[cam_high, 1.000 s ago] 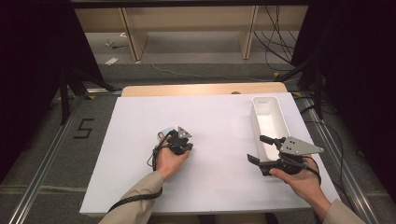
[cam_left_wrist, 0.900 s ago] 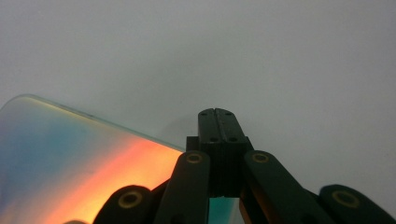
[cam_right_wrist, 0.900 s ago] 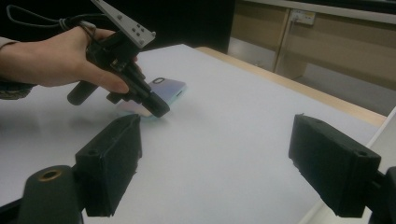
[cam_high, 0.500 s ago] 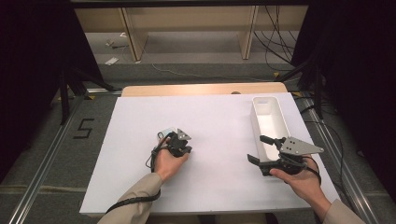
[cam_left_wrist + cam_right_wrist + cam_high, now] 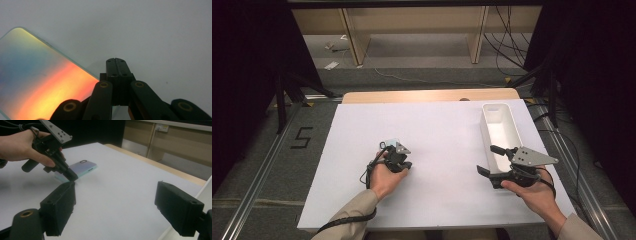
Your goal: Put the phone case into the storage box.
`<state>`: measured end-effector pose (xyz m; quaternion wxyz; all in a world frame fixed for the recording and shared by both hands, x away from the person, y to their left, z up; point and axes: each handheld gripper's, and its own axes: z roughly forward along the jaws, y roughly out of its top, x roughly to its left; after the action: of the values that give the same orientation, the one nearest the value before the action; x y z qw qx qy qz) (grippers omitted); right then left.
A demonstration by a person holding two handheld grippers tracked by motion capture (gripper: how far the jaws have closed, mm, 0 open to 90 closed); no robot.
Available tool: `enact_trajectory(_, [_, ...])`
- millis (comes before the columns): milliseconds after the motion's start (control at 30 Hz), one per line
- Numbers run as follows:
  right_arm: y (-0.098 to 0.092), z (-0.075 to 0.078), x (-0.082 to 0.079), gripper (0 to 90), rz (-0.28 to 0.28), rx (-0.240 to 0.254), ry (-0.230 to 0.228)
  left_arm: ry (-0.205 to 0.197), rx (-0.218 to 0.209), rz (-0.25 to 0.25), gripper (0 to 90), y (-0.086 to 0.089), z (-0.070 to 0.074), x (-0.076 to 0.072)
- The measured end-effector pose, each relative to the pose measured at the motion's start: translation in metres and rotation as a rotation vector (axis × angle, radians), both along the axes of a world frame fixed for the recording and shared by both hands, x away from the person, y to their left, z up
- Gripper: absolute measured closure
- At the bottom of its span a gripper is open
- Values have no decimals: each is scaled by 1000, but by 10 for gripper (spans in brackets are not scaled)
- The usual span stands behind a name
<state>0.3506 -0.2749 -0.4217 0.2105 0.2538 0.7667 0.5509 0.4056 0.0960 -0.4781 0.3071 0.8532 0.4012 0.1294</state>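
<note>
Nearest on the right of the white tabletop (image 5: 442,125), the right tool (image 5: 488,161) rests in a hand with its jaws standing apart and nothing between them, just beside the near end of a long white tray (image 5: 501,131). Left of centre, the left tool (image 5: 404,161) has its jaws pressed together, tips down at the near right edge of an iridescent phone case (image 5: 79,169) lying flat on the tabletop.

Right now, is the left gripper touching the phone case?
Cannot tell. In the right gripper view the left gripper's shut tips meet the edge of the phone case, but no plain contact or gap shows; the left gripper view places them just beside it.
</note>
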Motion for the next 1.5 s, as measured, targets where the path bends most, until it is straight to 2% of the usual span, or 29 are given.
enact_trajectory(333, [0,0,0,179,-2,1,-3,25,22,10,899,17,-1,-10])
enact_trajectory(367, [0,0,0,179,-2,1,-3,38,15,19,899,23,-2,-11])
enact_trajectory(467, [0,0,0,178,-2,0,-3,38,29,24,899,29,-1,-12])
enact_trajectory(667, [0,0,0,178,-3,-1,0,57,21,56,899,48,-1,-15])
enact_trajectory(1100, [-1,0,0,178,-5,0,1,72,21,98,899,69,-1,-18])
enact_trajectory(1200, [-1,0,0,178,-2,-4,0,69,36,112,899,77,0,-19])
enact_trajectory(1500, [-2,0,0,178,1,-9,1,76,36,138,899,87,0,-20])
